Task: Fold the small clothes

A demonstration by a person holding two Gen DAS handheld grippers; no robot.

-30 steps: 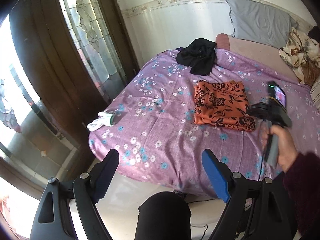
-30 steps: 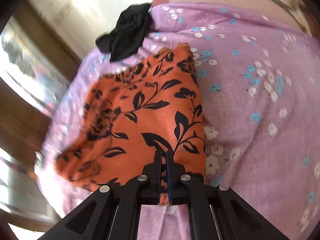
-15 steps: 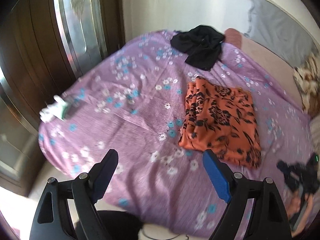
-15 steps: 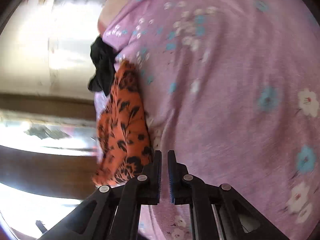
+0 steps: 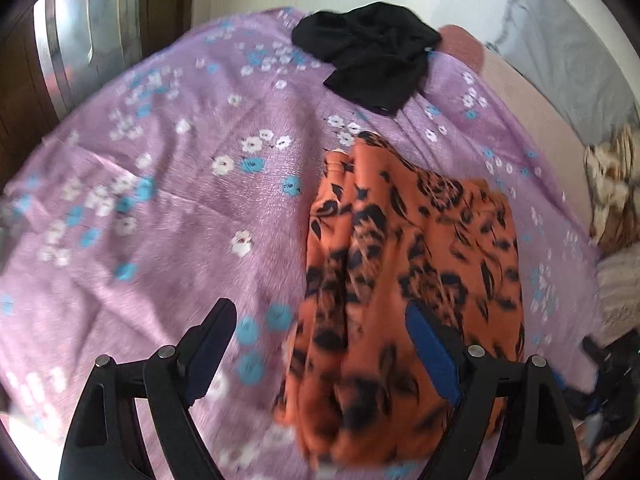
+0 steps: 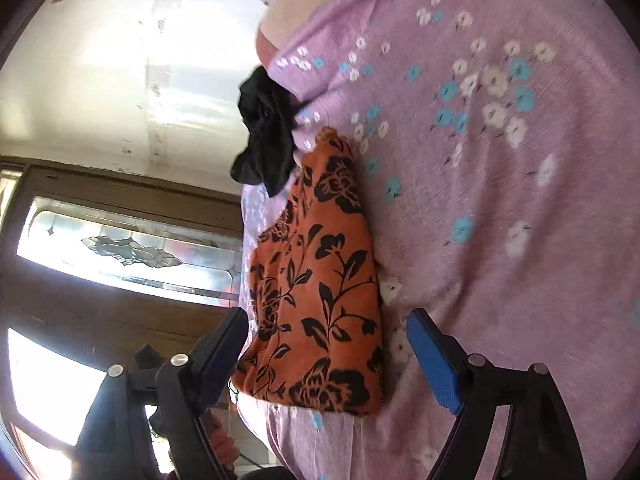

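Note:
An orange garment with black flowers [image 5: 404,280] lies folded flat on the purple floral bedsheet [image 5: 160,208]. A black garment [image 5: 372,64] lies crumpled beyond it near the bed's far edge. My left gripper [image 5: 320,344] is open and empty, just above the orange garment's near left edge. In the right wrist view the orange garment [image 6: 320,292] lies ahead, with the black garment [image 6: 266,132] past it. My right gripper [image 6: 324,344] is open and empty, its jaws spread on either side of the orange garment's near end. The right gripper shows at the left view's lower right [image 5: 608,392].
A grey pillow [image 5: 576,56] and a patterned blanket [image 5: 616,184] lie at the far right of the bed. A dark wooden door with patterned glass [image 6: 128,248] stands beside the bed. The white wall [image 6: 100,80] is behind the bed.
My right gripper has opened and let go of the orange garment, which now lies folded. My left gripper has moved in over the bed toward the orange garment.

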